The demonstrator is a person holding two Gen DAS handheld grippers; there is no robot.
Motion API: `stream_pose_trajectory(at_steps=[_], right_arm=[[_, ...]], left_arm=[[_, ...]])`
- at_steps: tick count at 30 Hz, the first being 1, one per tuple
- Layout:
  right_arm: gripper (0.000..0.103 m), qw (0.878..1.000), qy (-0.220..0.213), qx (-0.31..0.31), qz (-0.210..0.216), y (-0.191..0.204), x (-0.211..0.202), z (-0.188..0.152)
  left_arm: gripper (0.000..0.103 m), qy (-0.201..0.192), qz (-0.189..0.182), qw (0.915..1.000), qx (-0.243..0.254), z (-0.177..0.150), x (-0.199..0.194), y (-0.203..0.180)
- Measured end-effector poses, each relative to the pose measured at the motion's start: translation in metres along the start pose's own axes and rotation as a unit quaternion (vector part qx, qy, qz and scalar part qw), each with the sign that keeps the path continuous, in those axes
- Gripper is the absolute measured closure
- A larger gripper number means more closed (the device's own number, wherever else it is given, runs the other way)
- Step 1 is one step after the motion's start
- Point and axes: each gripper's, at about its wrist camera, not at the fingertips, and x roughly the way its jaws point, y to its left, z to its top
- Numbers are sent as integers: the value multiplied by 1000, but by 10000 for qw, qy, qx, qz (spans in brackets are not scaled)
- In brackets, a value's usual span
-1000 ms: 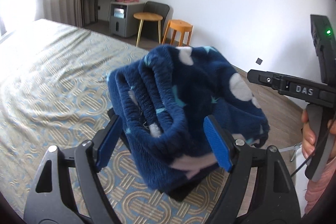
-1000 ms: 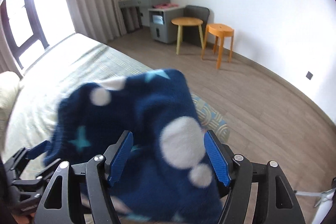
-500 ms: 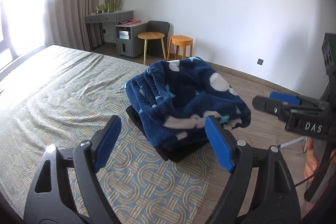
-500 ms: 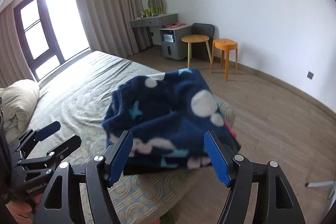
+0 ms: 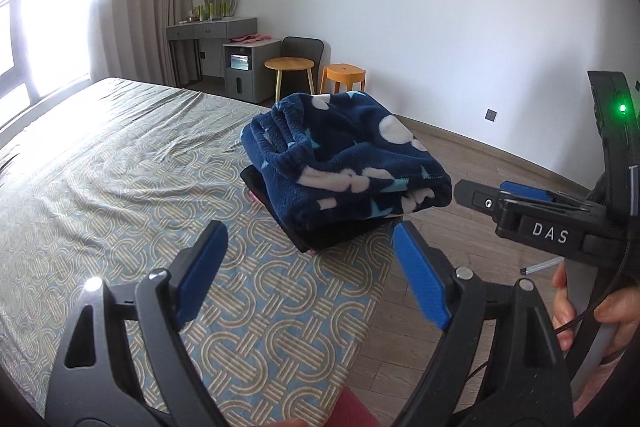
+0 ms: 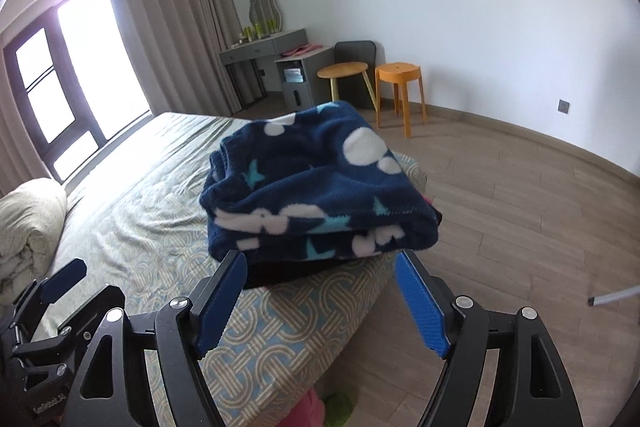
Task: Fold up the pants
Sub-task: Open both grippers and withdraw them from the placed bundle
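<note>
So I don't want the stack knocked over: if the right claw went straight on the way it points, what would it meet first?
Probably the near edge of the folded blue fleece pants, lying between the fingers' line; the right claw is opening, nothing between its fingers. Depth is unclear.

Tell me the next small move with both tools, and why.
Probably draw both back clear of the bed and stop. The folded navy pants sit on a dark stack at the bed's corner, the left tool and right tool are opening with nothing between their pads, so the fold looks done.
</note>
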Motion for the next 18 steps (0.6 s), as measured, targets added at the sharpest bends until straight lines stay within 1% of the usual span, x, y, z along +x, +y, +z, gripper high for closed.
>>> stream_pose_trajectory(at_steps=[2, 5, 10, 18], right_arm=[[25, 10000, 81, -19, 52, 3, -1, -2], [24, 9999, 88, -84, 81, 8, -3, -5], [24, 9998, 84, -199, -22, 13, -6, -9], [24, 9997, 122, -51, -208, 1, -8, -10]], left_arm=[[18, 7, 34, 10000, -29, -4, -3, 1], [18, 31, 86, 9999, -57, -8, -5, 1], [18, 80, 125, 9999, -68, -12, -4, 0], [18, 42, 116, 9999, -55, -11, -4, -5]])
